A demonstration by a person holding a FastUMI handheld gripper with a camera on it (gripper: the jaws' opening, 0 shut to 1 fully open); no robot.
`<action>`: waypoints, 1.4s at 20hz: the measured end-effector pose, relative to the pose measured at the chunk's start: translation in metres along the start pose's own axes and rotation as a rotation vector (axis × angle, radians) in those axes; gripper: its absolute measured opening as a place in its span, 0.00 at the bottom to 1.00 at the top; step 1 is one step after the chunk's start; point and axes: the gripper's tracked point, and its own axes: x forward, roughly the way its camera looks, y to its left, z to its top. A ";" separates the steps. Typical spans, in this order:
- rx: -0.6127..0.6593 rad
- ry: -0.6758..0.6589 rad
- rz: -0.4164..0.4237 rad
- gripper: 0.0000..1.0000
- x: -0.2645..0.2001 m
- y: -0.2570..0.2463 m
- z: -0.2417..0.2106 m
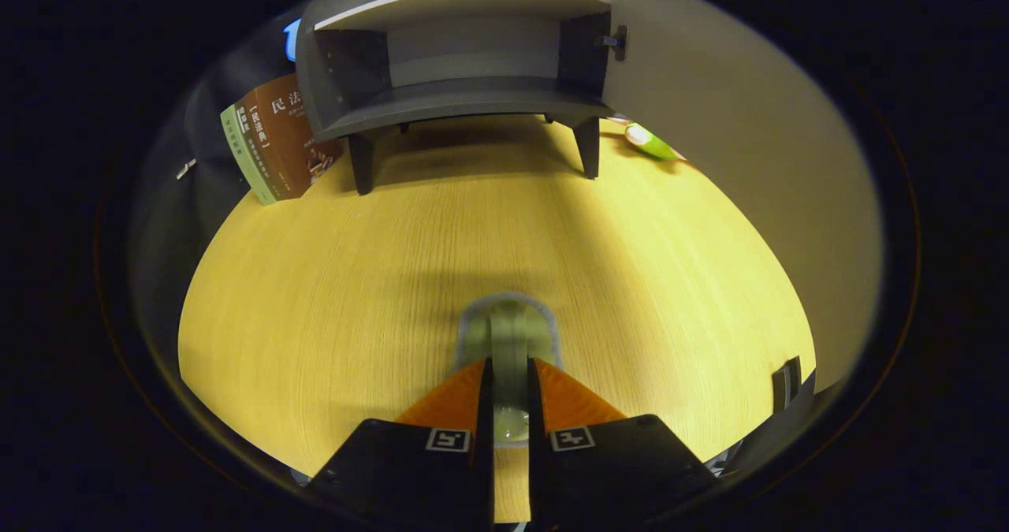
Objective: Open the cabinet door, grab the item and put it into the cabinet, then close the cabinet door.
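Gripper [510, 374] closed on a pale green item [509, 335], low over the wooden table [331, 303].

Both orange fingers [453, 398] press the item's narrow part; its rounded grey-rimmed end juts just ahead of the tips. Cabinet [461, 59] stands well beyond, door [741, 138] swung open to the right, shelves bare. Book [276, 142] leans at its left; a green object [650, 142] lies behind its right leg.

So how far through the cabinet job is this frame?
Door: done, the cabinet door is swung wide open. In hand: the gripper is shut on a pale flat item above the table. Left: placing it on the shelf, then closing the door.
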 end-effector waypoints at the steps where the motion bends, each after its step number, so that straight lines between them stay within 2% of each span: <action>1: 0.003 -0.004 0.000 0.15 -0.003 0.000 0.001; 7: 0.018 -0.095 0.028 0.15 -0.023 0.008 0.039; 13: 0.052 -0.250 0.069 0.15 -0.076 0.017 0.120; 20: 0.095 -0.365 0.174 0.14 -0.123 0.040 0.210; 23: 0.091 -0.453 0.178 0.14 -0.145 0.039 0.260; 28: 0.089 -0.483 0.158 0.14 -0.131 0.036 0.324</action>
